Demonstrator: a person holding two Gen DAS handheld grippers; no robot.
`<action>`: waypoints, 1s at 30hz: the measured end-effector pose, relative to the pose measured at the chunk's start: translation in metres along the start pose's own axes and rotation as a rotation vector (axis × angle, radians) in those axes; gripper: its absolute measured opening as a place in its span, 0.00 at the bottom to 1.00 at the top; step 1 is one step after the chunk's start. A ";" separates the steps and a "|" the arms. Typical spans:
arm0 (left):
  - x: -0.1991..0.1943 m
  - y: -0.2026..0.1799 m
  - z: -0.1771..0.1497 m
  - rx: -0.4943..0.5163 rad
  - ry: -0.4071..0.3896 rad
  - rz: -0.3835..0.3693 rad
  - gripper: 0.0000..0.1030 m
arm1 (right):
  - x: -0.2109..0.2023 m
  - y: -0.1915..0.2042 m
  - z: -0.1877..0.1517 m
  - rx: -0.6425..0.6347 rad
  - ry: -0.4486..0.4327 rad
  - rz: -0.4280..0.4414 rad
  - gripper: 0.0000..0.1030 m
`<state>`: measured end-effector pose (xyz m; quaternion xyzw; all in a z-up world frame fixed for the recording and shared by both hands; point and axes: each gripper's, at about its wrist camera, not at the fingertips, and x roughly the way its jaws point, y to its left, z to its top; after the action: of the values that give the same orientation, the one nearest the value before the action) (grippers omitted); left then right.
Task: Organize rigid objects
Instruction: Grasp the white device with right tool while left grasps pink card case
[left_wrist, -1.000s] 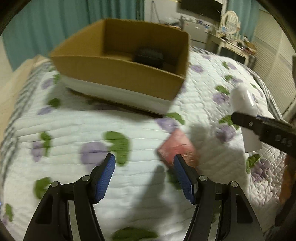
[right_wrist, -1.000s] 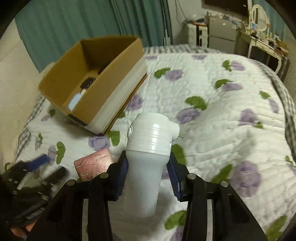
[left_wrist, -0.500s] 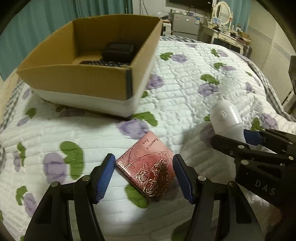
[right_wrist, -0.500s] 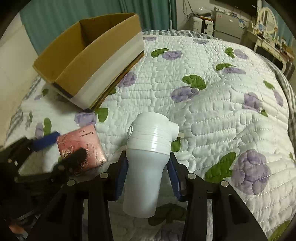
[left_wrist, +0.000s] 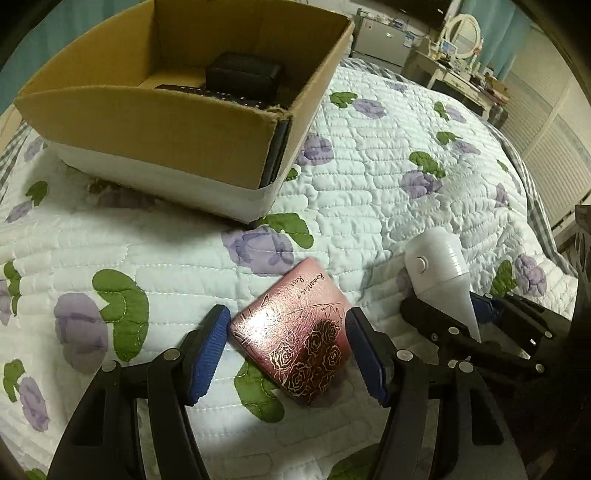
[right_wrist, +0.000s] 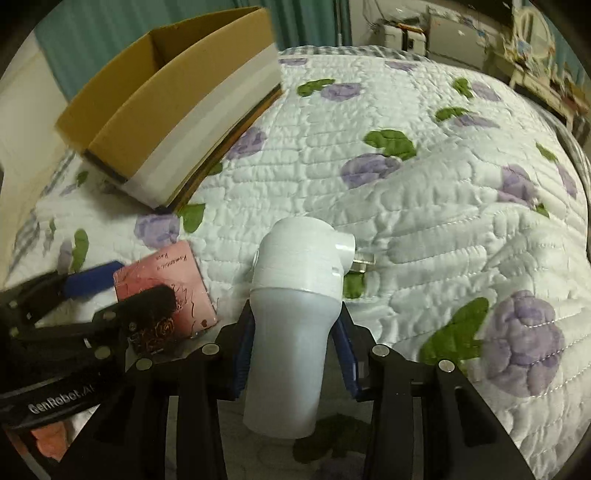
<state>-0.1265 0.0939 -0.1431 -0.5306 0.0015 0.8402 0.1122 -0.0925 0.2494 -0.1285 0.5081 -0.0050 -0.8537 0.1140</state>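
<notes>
The left claw (left_wrist: 286, 354) stood spread around a pink case (left_wrist: 295, 332) lying on the quilted bed (left_wrist: 388, 192), pads not pressing it. The right claw (right_wrist: 293, 354), jaws just closing further, pinched a white bottle (right_wrist: 295, 314) (near the cardboard box (left_wrist: 159, 122)).

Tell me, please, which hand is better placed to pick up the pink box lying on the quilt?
Left. Its tongs stand open astride the pink box, pads not yet pressing. The right tongs are shut on the white device.
</notes>
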 end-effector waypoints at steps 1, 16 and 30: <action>0.000 0.000 0.000 0.006 0.001 -0.004 0.66 | 0.000 0.000 0.000 0.000 0.000 0.002 0.37; -0.009 0.004 0.009 -0.135 -0.024 -0.343 0.66 | 0.012 -0.009 0.000 0.037 0.021 0.018 0.34; -0.023 -0.013 0.004 -0.034 -0.099 -0.148 0.10 | 0.005 -0.009 0.003 0.040 -0.005 0.017 0.31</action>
<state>-0.1183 0.1025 -0.1191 -0.4888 -0.0573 0.8548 0.1649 -0.0994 0.2572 -0.1328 0.5083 -0.0269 -0.8536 0.1112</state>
